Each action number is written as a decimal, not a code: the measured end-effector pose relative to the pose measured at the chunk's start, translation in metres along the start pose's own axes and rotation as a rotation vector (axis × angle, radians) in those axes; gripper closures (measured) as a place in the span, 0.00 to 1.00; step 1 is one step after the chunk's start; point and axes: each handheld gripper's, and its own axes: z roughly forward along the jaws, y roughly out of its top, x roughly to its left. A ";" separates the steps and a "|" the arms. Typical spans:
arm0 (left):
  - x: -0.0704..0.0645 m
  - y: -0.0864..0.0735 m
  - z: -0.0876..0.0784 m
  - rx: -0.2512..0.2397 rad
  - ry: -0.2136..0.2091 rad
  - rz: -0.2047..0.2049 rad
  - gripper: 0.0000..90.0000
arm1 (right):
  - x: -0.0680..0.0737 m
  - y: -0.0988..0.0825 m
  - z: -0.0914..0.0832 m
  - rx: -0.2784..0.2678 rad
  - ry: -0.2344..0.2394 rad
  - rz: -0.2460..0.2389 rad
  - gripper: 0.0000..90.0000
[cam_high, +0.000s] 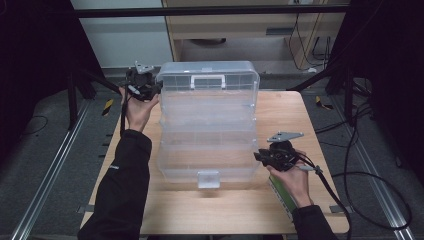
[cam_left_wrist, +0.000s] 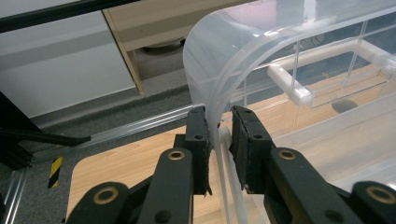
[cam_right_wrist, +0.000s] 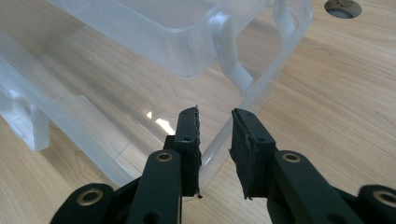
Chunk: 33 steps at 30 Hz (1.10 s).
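The wooden table (cam_high: 235, 205) is the biggest thing before me, and on it stands a large clear plastic organizer box (cam_high: 207, 150), opened wide. Its base part lies near me with a white latch (cam_high: 208, 178) at the front edge. The lid (cam_high: 207, 80) stands up at the far side and carries a white handle (cam_high: 208, 81) and thin dividing walls. Between base and lid there are stepped trays, one behind the other. Through the clear plastic I see only the wood of the table under it; I cannot make out any item in the compartments.

My left gripper (cam_high: 156, 90) is at the far left corner of the lid. In the left gripper view, the curved edge of the lid (cam_left_wrist: 224, 60) goes down between my two jaws, and the left pad (cam_left_wrist: 198, 140) lies against it; the right pad is just beside the plastic, and I cannot tell if it presses.

My right gripper (cam_high: 259, 156) is at the near right corner of the base. In the right gripper view, the thin wall of the base (cam_right_wrist: 261, 88) runs between the jaws, with a small space to each pad, so this gripper does not pinch it.

A green flat object (cam_high: 281, 192) lies on the table under my right hand (cam_high: 295, 180).
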 end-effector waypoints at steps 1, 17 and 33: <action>0.000 0.000 0.001 -0.001 0.001 -0.001 0.85 | 0.000 0.000 0.000 0.000 -0.001 0.000 0.81; 0.005 0.006 0.023 0.021 0.013 -0.018 0.84 | 0.000 0.000 0.000 0.000 0.000 -0.003 0.80; 0.007 0.008 0.038 0.037 0.028 -0.044 0.84 | 0.000 0.000 0.000 -0.001 0.000 -0.011 0.81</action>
